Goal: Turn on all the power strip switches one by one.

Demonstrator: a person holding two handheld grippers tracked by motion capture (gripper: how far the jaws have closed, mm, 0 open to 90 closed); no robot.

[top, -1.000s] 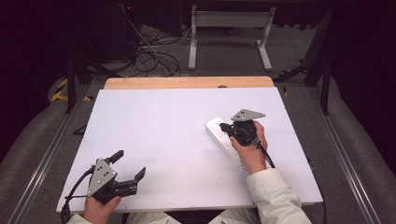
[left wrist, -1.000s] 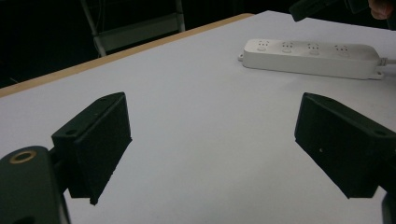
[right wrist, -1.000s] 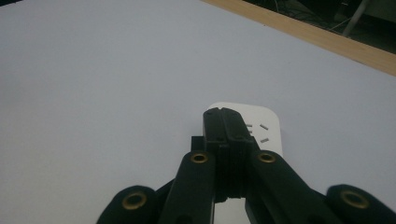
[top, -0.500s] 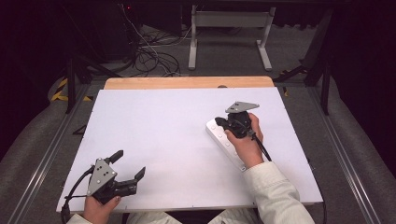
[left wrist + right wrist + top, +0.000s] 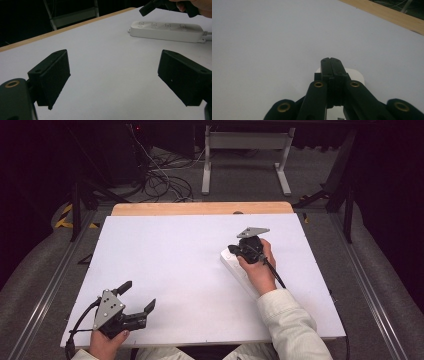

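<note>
Down at the near left corner of the white table (image 5: 165,270), the left gripper (image 5: 136,296) sits low in the person's left hand (image 5: 106,343), its jaws spread wide with nothing between them. Its grey three-cornered plate faces up and a black cable loops off toward the table edge. In the left gripper view those two black jaws stand far apart over bare white surface.

Moving right across the table: a white power strip (image 5: 167,31) lies flat, a long rounded bar with a row of sockets along its top and a small mounting tab at the near end. In the left gripper view a white cord leaves its far end. In the high view it runs diagonally, partly covered by the right hand (image 5: 257,270).

Over the strip's far end hovers the right gripper (image 5: 235,250), jaws pressed together and gripping nothing. In the right gripper view the closed black tips sit just above the strip's rounded white end; whether they touch it cannot be told. A pale sleeve (image 5: 285,320) reaches in from the bottom right.
</note>
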